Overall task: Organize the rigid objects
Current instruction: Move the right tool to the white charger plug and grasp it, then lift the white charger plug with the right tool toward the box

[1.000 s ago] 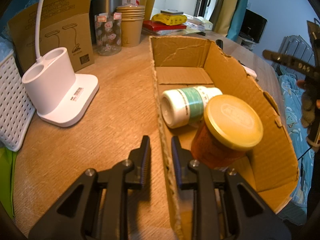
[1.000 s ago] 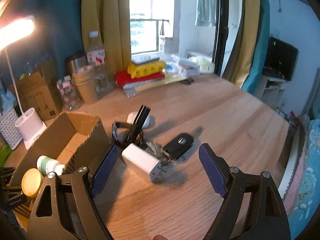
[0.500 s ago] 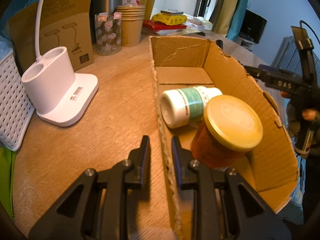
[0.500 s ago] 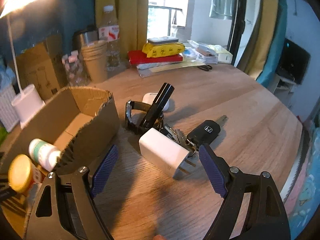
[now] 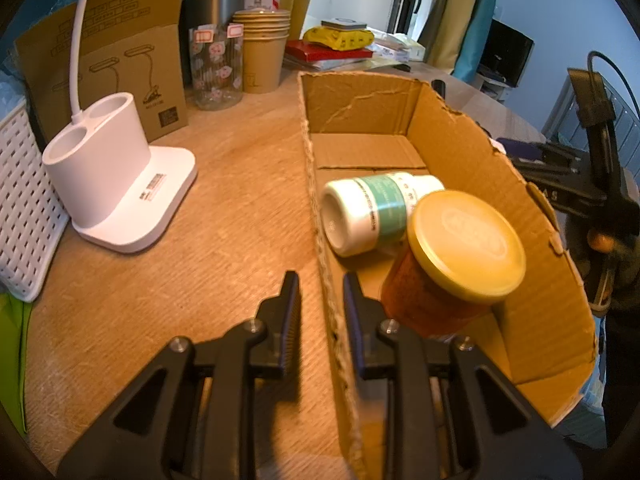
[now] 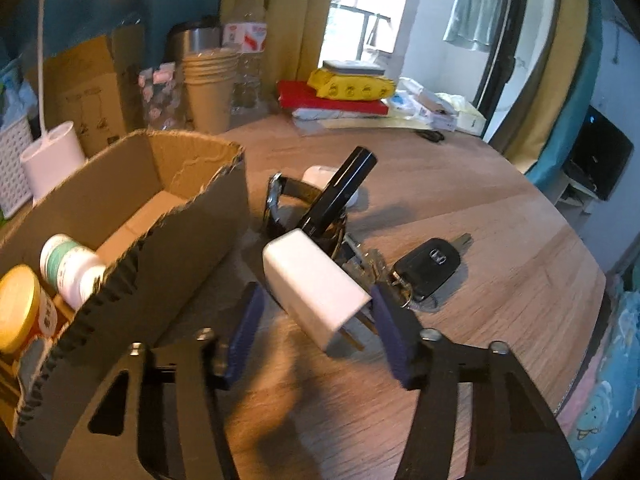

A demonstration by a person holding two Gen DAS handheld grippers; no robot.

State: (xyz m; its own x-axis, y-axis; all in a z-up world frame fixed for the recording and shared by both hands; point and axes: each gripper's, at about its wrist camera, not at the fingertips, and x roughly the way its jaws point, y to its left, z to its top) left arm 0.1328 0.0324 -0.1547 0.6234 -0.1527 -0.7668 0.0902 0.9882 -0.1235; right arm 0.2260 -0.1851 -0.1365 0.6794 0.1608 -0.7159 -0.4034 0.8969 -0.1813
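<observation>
left claw (image 5: 320, 304): angled down, clamped on cardboard box (image 5: 472, 152) wall | right claw (image 6: 316, 316): angled down, closing around white charger (image 6: 316, 288) on counter (image 6: 500, 280), beside box | jar (image 5: 452, 260), bottle (image 5: 376, 212) inside box

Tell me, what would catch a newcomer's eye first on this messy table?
Probably the white charger block, lying between the blue pads of the right tongs, which are closing around it beside a car key. Next, the torn cardboard box, holding an orange jar with a yellow lid and a white bottle on its side. The left tongs pinch the box's near wall.
</observation>
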